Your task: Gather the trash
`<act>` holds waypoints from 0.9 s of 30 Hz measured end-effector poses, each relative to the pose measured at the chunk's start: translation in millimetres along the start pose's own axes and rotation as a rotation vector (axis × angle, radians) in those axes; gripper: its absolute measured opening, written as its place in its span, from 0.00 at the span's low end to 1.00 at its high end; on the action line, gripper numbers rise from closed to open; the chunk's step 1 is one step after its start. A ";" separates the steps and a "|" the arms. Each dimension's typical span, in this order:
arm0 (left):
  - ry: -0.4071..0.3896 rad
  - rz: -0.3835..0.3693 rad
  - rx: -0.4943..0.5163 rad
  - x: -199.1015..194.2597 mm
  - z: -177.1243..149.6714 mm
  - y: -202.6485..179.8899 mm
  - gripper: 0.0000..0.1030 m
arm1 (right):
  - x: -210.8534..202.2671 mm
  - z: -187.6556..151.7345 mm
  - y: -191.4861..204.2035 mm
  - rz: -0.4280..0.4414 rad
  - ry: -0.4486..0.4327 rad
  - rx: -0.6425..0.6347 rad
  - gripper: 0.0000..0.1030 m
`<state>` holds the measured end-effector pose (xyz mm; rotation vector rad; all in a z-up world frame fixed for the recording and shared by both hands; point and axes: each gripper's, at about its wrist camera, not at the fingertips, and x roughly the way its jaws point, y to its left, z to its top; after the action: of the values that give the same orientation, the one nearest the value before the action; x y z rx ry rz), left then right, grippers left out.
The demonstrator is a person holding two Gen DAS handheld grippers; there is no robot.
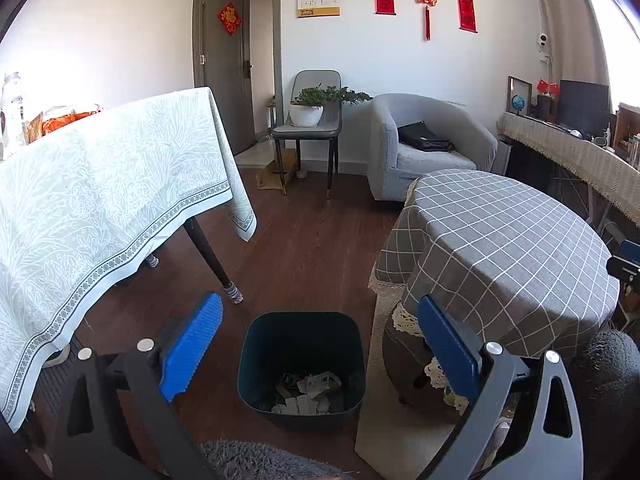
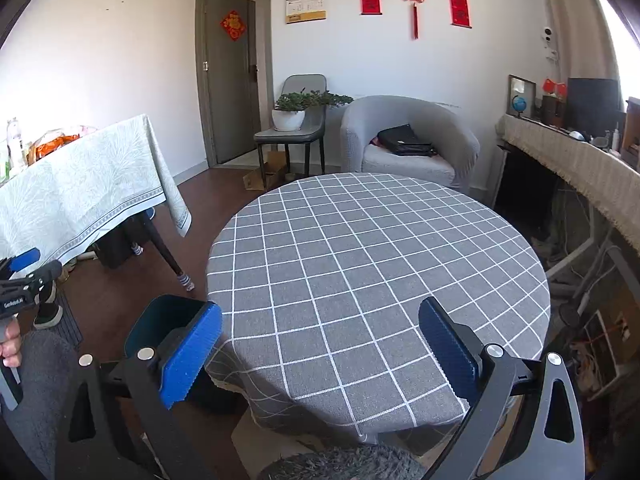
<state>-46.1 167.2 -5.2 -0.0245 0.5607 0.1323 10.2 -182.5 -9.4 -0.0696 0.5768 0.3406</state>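
A dark bin (image 1: pixel 301 368) stands on the wooden floor between two tables, with crumpled paper scraps (image 1: pixel 308 392) lying at its bottom. My left gripper (image 1: pixel 320 344) hangs above the bin, open, with nothing between its blue pads. In the right wrist view my right gripper (image 2: pixel 320 344) is open over the near edge of the round table with the grey checked cloth (image 2: pixel 376 264), and nothing is between its fingers. The bin's rim (image 2: pixel 168 320) shows behind the left finger there. The left gripper's body and a hand show at the far left edge.
A table under a pale green patterned cloth (image 1: pixel 100 200) stands at the left, bottles and bags on it. Behind are a grey chair with a potted plant (image 1: pixel 308 108), a grey armchair (image 1: pixel 424 148) holding a black bag, a door, and a long shelf (image 1: pixel 580 160) at the right.
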 end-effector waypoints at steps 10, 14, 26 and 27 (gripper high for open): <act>-0.005 -0.016 -0.016 -1.7 -2.5 1.9 0.97 | -6.0 -4.4 8.5 0.064 -0.019 -0.032 0.97; 0.001 -0.021 -0.017 -0.6 -2.9 2.5 0.97 | -6.6 -4.2 5.8 0.072 -0.023 -0.017 0.97; 0.011 -0.012 -0.023 -0.3 -3.7 3.4 0.97 | -6.7 -3.9 3.5 0.083 -0.026 -0.011 0.97; 0.011 -0.011 -0.023 -0.3 -3.8 3.9 0.97 | -6.0 -3.5 4.0 0.084 -0.024 -0.011 0.97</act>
<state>-48.8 170.8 -8.2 -0.0506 0.5697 0.1278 2.3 -181.1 -8.9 -0.0519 0.5548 0.4255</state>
